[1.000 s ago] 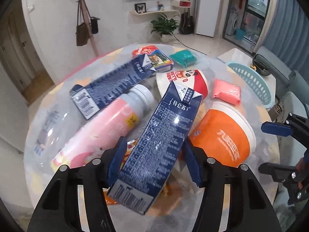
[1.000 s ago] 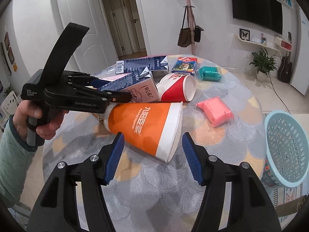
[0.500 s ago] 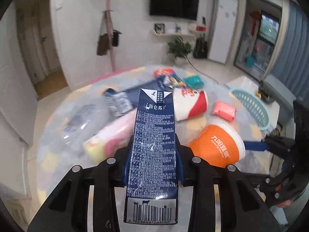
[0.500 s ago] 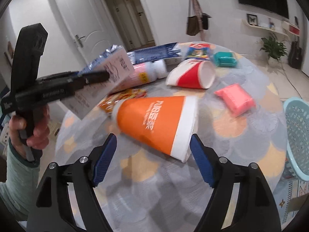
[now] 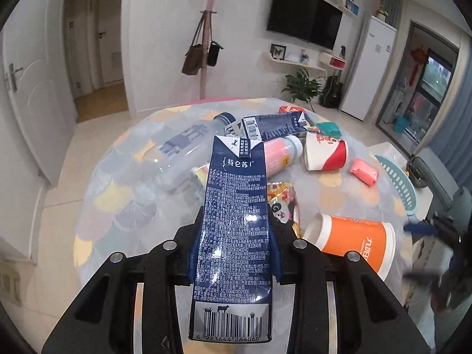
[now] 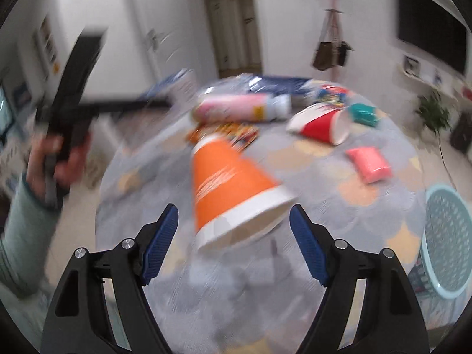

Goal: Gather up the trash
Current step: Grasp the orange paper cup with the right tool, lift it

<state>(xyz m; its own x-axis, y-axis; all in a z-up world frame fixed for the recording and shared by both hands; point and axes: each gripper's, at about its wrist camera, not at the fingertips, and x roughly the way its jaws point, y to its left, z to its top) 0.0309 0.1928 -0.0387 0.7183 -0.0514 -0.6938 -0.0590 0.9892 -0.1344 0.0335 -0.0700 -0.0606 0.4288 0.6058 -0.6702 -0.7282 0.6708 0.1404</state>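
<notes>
My left gripper [image 5: 236, 250] is shut on a dark blue milk carton [image 5: 233, 206] and holds it lengthwise above the round table [image 5: 118, 206]. An orange paper cup [image 6: 230, 183] lies on its side, rim toward me. My right gripper [image 6: 233, 218] is open, a blue pad on either side of that rim and clear of it. The same cup [image 5: 354, 244] shows at the right in the left wrist view. The right wrist view is motion-blurred.
On the table lie a pink bottle [image 5: 280, 156], a red-and-white cup [image 5: 324, 153], a second blue carton [image 5: 274, 125], a clear bottle [image 5: 183, 150], a snack wrapper [image 5: 281, 203] and pink [image 5: 364, 171] and teal [image 5: 329, 128] packets. A light blue basket [image 6: 448, 236] stands at the right.
My left gripper closed on the blue carton, lifted it off the pile and drew back. My right gripper opened wider and moved in around the orange cup's rim.
</notes>
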